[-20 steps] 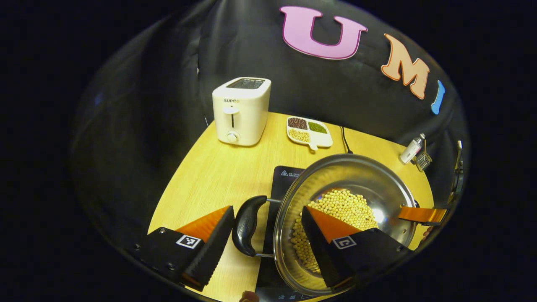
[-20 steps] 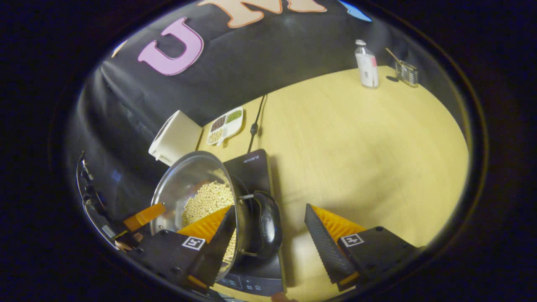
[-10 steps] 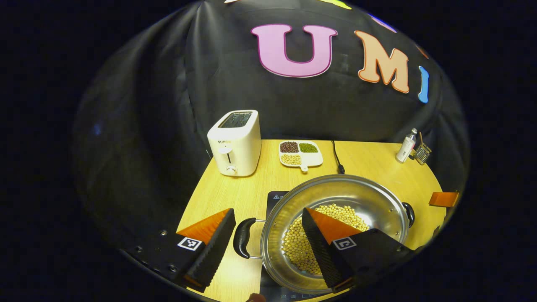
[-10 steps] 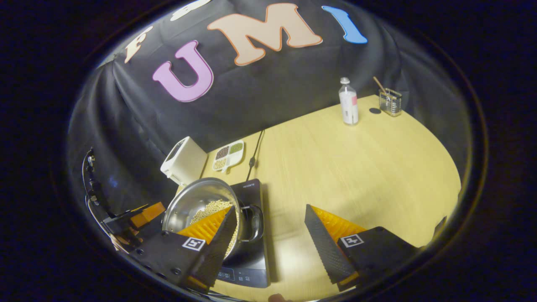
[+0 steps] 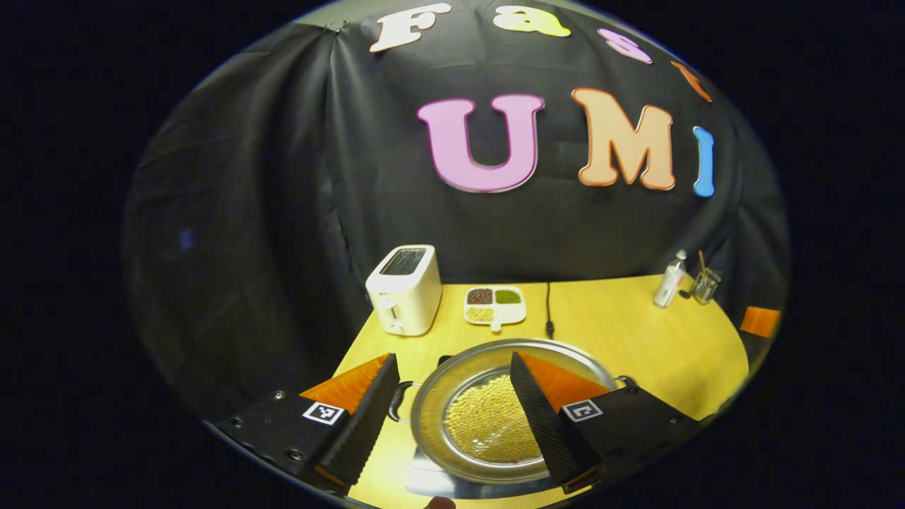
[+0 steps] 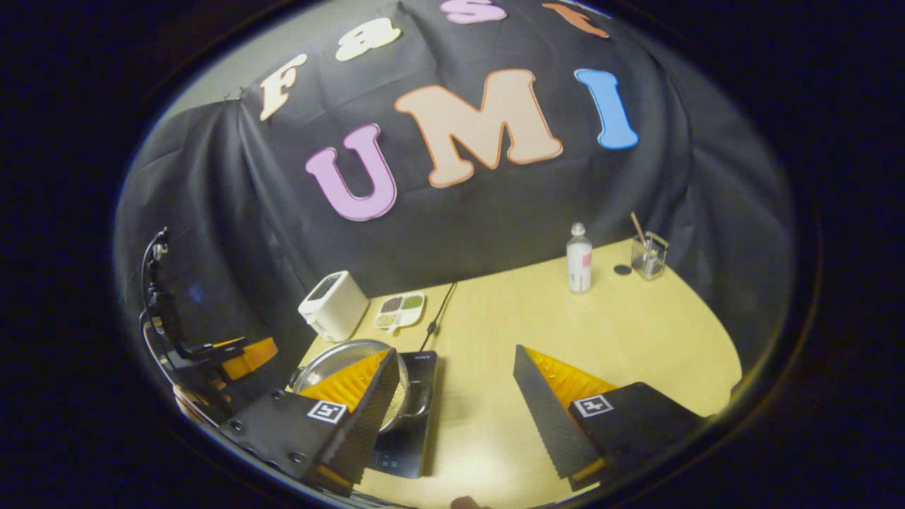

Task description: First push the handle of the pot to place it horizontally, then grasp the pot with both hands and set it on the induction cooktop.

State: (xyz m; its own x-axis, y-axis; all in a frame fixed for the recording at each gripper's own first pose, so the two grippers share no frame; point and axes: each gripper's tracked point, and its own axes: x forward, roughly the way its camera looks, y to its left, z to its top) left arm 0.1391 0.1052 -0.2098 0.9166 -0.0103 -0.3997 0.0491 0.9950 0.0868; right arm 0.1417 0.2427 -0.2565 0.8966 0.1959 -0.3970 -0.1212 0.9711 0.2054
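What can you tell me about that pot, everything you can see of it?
The pot is a wide, shallow, shiny metal pan, likely steel, with no lid. It has two dark loop handles, one at each side. It holds a layer of pale yellow beans. It sits upright on the black cooktop, near the table's front edge. Both grippers, the left and the right, are open and seem to be clear of it.

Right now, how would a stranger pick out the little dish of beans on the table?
Find the white toaster at the back of the wooden table. Just beside it lies the white divided dish: flat, with separate compartments of dark, green and pale beans.
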